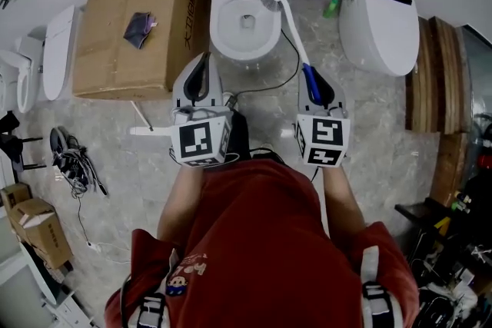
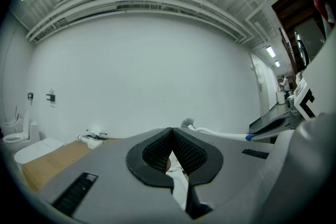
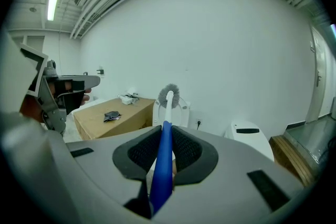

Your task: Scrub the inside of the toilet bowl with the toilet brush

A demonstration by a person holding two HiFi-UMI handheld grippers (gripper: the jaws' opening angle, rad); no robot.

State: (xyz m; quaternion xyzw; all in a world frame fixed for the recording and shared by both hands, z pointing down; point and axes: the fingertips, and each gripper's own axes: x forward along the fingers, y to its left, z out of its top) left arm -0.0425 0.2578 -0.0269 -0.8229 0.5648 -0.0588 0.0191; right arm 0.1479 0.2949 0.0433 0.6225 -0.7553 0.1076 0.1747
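Right gripper clamps the toilet brush by its blue handle, bristles at one o'clock over the toilet bowl rim, left gripper closed and empty; next, probably lower the bristles inside to scrub.

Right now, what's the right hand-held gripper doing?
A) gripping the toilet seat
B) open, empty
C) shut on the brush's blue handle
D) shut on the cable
C: in the right gripper view, the right hand-held gripper has its jaws closed on the blue handle of the brush, whose white shaft and bristle head stick out ahead.
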